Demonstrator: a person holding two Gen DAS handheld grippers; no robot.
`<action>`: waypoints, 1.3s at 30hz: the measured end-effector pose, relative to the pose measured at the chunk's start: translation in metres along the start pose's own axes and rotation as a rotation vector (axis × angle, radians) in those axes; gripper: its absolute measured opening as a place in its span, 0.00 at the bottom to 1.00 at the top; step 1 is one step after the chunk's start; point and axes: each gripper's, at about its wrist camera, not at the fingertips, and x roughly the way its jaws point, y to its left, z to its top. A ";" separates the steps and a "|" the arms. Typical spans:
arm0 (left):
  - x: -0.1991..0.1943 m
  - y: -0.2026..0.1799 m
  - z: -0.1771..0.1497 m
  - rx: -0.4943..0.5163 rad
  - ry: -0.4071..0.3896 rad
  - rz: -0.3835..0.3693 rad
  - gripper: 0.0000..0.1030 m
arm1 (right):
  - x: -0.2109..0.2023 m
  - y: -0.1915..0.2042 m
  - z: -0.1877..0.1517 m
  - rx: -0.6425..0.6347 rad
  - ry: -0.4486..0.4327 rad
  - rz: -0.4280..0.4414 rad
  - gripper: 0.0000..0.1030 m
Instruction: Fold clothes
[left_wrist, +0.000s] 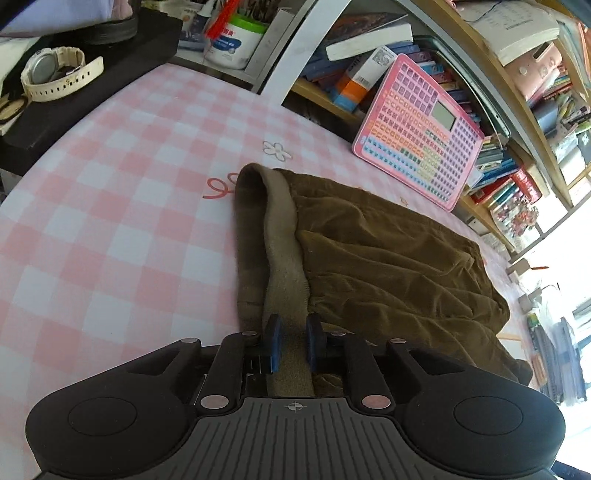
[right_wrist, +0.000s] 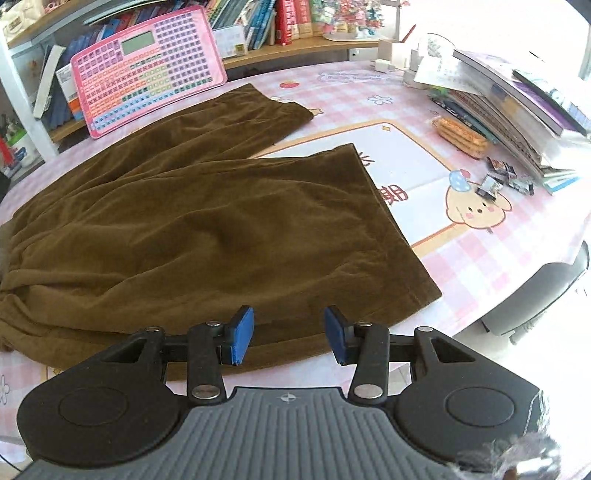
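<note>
Brown corduroy trousers (left_wrist: 388, 258) lie spread on the pink checked tablecloth (left_wrist: 110, 221). At their waistband end the beige lining is turned up. My left gripper (left_wrist: 294, 343) is shut on that waistband, and the lining runs up between the blue pads (left_wrist: 275, 341). The right wrist view shows the two trouser legs (right_wrist: 184, 229) fanned apart towards the far right. My right gripper (right_wrist: 290, 336) stands open just above the near leg's edge, close to its hem corner. Nothing is pinched between its pads (right_wrist: 242, 334).
A pink button-board toy (right_wrist: 147, 62) leans on the bookshelf behind the trousers. A cream wristwatch (left_wrist: 55, 74) sits on a black box at the far left. Stacked books (right_wrist: 517, 110), a snack packet (right_wrist: 461, 136) and small wrappers (right_wrist: 506, 181) crowd the right side. A dark chair (right_wrist: 546, 295) stands beyond the table's edge.
</note>
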 end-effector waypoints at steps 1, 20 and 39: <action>-0.004 -0.001 0.001 0.005 -0.015 0.005 0.15 | 0.002 0.000 0.000 0.006 0.000 -0.003 0.40; -0.040 0.008 -0.003 0.031 -0.072 0.045 0.02 | 0.011 -0.006 -0.001 0.013 0.017 -0.006 0.38; -0.019 -0.020 -0.031 0.233 0.011 0.043 0.11 | 0.042 -0.030 0.038 -0.037 -0.027 -0.098 0.34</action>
